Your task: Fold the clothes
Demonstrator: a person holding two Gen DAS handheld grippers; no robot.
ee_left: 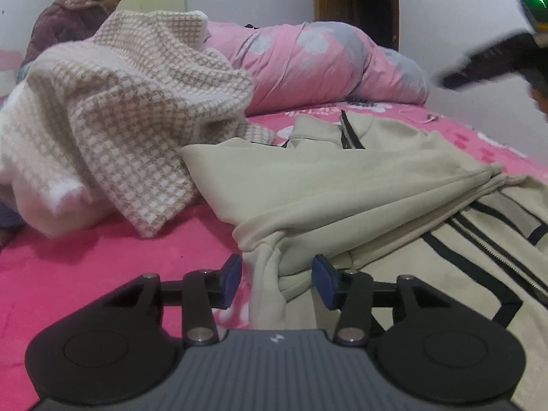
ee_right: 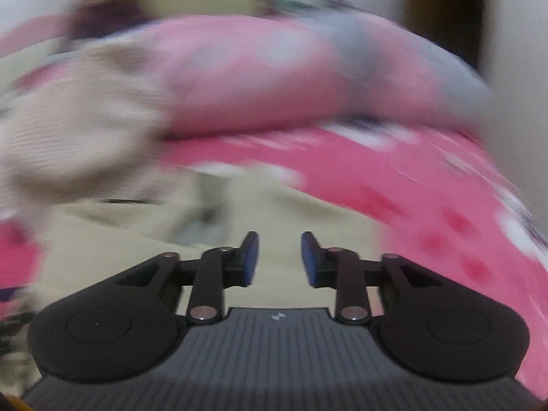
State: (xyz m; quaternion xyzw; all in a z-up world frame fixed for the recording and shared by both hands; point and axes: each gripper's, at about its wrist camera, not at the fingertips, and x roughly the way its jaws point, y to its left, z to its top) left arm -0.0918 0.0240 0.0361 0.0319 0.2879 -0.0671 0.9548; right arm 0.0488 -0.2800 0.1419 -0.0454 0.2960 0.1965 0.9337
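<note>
A beige zip-up jacket (ee_left: pixel 342 178) with black stripes lies on the pink bed sheet (ee_left: pixel 102 257), one side folded over its front. My left gripper (ee_left: pixel 278 274) sits at the jacket's near edge. Its blue pads (ee_left: pixel 233 274) stand apart around a bunched ridge of beige cloth (ee_left: pixel 270 267) without pressing on it. My right gripper (ee_right: pixel 279 257) hovers open above the beige jacket (ee_right: pixel 274 212) with nothing between its fingers; that view is smeared by motion. In the left wrist view the right hand's tool (ee_left: pixel 479 61) is a dark blur at the upper right.
A beige-and-white houndstooth blanket (ee_left: pixel 120 120) is heaped at the left. A pink and grey flowered quilt (ee_left: pixel 308 61) lies across the back of the bed. A person (ee_left: pixel 78 10) sits at the far left corner. A white wall runs along the bed's right side.
</note>
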